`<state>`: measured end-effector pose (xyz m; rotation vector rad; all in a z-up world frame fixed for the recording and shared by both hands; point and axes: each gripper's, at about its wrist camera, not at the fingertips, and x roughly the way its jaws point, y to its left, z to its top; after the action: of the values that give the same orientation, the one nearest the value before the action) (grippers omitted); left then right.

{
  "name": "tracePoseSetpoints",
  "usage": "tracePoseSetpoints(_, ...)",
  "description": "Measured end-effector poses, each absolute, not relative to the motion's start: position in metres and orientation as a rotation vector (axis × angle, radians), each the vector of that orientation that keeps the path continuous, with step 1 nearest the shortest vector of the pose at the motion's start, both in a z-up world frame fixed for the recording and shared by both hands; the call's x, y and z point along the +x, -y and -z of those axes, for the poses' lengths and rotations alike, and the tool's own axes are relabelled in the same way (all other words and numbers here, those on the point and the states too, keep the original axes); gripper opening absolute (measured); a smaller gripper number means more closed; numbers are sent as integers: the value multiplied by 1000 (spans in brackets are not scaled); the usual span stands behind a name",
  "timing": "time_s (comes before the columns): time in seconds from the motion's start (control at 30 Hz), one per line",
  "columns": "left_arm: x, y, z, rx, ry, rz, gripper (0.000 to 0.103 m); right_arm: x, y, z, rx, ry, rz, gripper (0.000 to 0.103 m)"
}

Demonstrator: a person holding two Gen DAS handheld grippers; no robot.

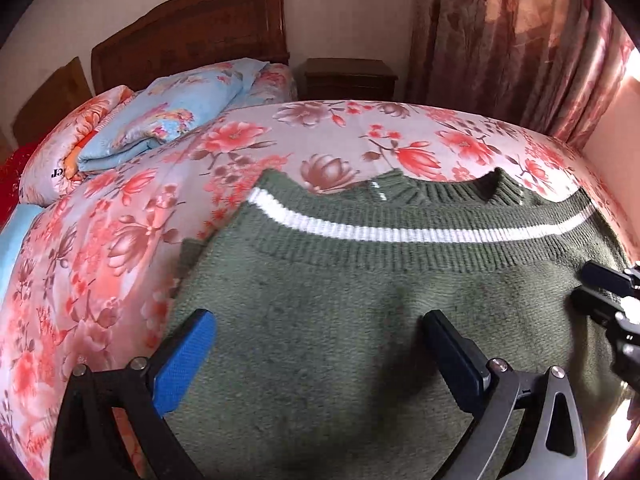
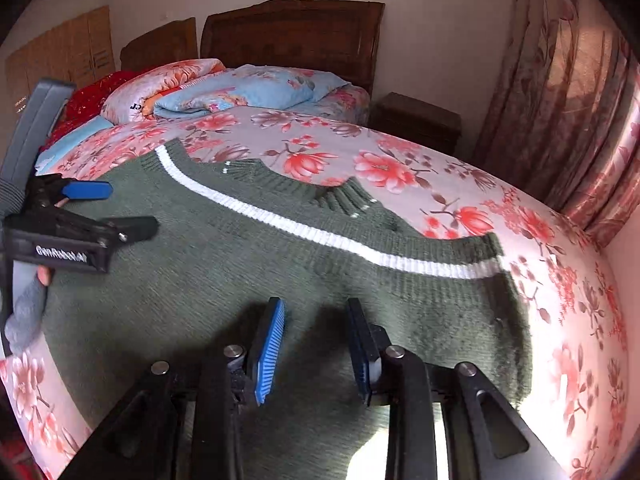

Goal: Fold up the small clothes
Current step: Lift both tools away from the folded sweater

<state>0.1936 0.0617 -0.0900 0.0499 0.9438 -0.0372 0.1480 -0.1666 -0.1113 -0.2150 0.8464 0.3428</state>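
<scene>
A green knitted sweater (image 1: 340,312) (image 2: 224,264) lies flat on the floral bedspread (image 1: 120,248) (image 2: 440,184). Its ribbed band with a white stripe (image 1: 400,234) (image 2: 320,236) runs along the far edge, and two ribbed cuffs stick out beyond it. My left gripper (image 1: 318,320) (image 2: 132,207) hovers over the sweater's left part, jaws wide open and empty. Over the right part, my right gripper (image 2: 316,308) (image 1: 578,282) stands open by a narrow gap with nothing between its blue pads.
Pillows and a folded light-blue quilt (image 1: 160,120) (image 2: 240,96) lie at the head of the bed before a dark wooden headboard (image 2: 292,36). A nightstand (image 1: 348,78) stands beyond the bed. Curtains (image 1: 520,40) hang at the right, where the bed's edge falls away.
</scene>
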Motion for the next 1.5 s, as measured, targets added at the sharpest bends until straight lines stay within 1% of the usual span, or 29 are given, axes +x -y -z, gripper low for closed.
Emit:
tracePoseSetpoints(0.13,193,-78,74,-25,-886,10,103,163,204,98,-89,-856,-190,31)
tracePoseSetpoints(0.2,198,-70,69,-71,-877,48,103,174,205,95,9,-845,-218,31)
tracePoseSetpoints(0.23,202,-60,70,-45,-874,45,103,179,199,96,18,-844,-227,31)
tracePoseSetpoints(0.3,214,-39,80,75,-894,3,103,189,177,103,-22,-878,-267,31)
tracePoseSetpoints(0.33,221,-33,91,130,-934,-21,103,194,167,110,-69,-903,-274,31)
tracePoseSetpoints(0.37,226,-34,98,133,-970,-18,103,197,161,118,-128,-924,-262,32)
tracePoseSetpoints(0.4,226,-43,96,81,-969,0,103,194,162,119,-140,-891,-280,32)
tracePoseSetpoints(0.43,226,-52,94,50,-978,7,103,192,169,119,-123,-891,-299,32)
tracePoseSetpoints(0.5,221,-63,92,75,-969,24,103,187,188,117,-98,-901,-291,31)
tracePoseSetpoints(0.6,206,-71,88,224,-909,-94,103,175,215,112,-119,-912,-248,31)
tracePoseSetpoints(0.63,200,-77,85,231,-894,-101,103,169,224,110,-125,-903,-244,31)
tracePoseSetpoints(0.73,174,-100,70,156,-838,-119,103,141,243,99,-101,-874,-203,32)
tracePoseSetpoints(0.8,154,-101,65,71,-819,-71,103,119,242,90,-39,-840,-205,34)
tracePoseSetpoints(0.87,135,-84,67,56,-814,-7,103,99,222,88,-33,-811,-280,34)
tracePoseSetpoints(1.0,110,-37,87,144,-816,49,103,72,156,100,-156,-793,-434,34)
tracePoseSetpoints(1.07,106,-32,97,179,-802,31,103,63,137,115,-255,-801,-429,34)
tracePoseSetpoints(1.1,105,-37,96,149,-816,36,103,57,139,115,-276,-761,-437,34)
tracePoseSetpoints(1.13,107,-45,96,108,-844,48,103,52,144,116,-284,-762,-446,35)
tracePoseSetpoints(1.2,107,-61,95,62,-870,46,103,45,165,115,-264,-784,-429,35)
tracePoseSetpoints(1.3,96,-72,93,78,-862,27,103,30,206,119,-271,-846,-349,35)
tracePoseSetpoints(1.37,88,-78,91,74,-867,16,103,12,242,118,-177,-862,-327,35)
tracePoseSetpoints(1.47,78,-82,84,55,-871,-53,103,-20,303,113,160,-830,-373,38)
tracePoseSetpoints(1.5,77,-82,80,36,-862,-60,103,-26,320,117,273,-832,-370,45)
